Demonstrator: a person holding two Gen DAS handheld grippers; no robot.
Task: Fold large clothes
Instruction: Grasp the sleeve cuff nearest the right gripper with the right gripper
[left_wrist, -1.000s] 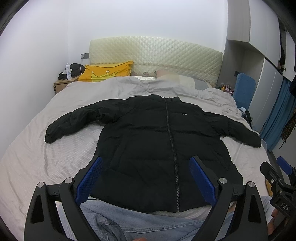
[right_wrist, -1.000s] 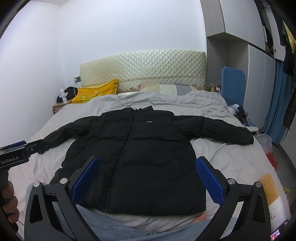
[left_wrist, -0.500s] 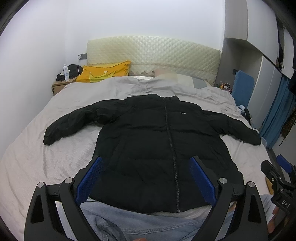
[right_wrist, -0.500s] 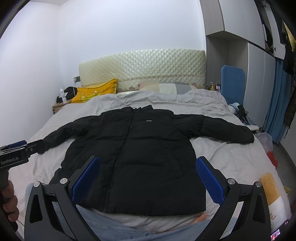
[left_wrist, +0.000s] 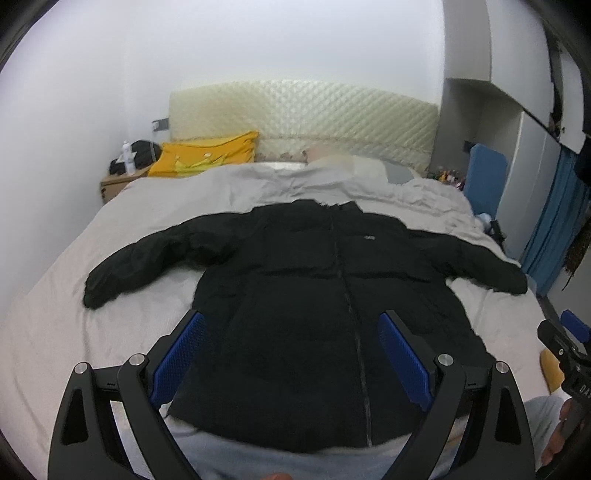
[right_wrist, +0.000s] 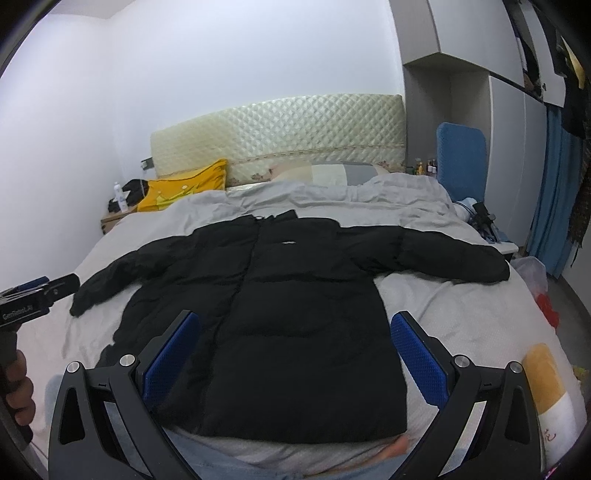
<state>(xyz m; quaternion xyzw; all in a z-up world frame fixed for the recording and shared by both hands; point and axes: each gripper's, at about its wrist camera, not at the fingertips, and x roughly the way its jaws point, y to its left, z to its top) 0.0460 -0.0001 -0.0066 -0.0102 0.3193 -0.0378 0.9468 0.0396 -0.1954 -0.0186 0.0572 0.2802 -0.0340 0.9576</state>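
Hovering, both grippers spread wide and empty; black puffer jacket (left_wrist: 325, 314) ahead of the fingers looks bulky, soft, slippery. Pinch sleeve cuffs first.

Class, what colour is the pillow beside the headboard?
Yellow pillow, clearest in the right wrist view.

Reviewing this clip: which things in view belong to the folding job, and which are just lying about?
Belongs to the job:
- black padded zip-up jacket, spread flat on the bed
- left tool, open
- right tool, open

Lying about:
- yellow crown-print pillow
- white plastic bottle
- blue padded chair back
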